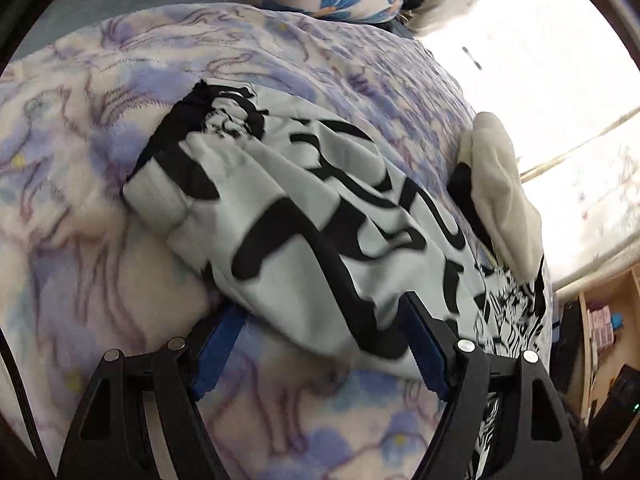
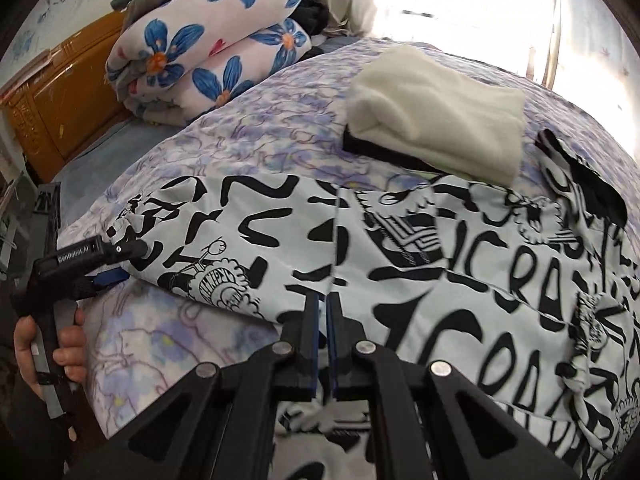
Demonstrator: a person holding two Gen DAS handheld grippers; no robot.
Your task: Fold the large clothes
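jacket (image 2: 400, 248) on blanket (image 2: 260, 128) | folded cloth (image 2: 436, 112) behind | quilt (image 2: 208, 44) behind-L

Strong daylight floods in from the window (image 1: 560, 92) at the upper right of both views and blows it out to plain white, with glare washing over the near bedding. Elsewhere the light is soft and even, with faint shadows under the fabric folds. Fisheye curvature bends the edges, and dark vignetting fills the corners. The blanket (image 1: 80, 240) in the left wrist view is smeared by motion blur.
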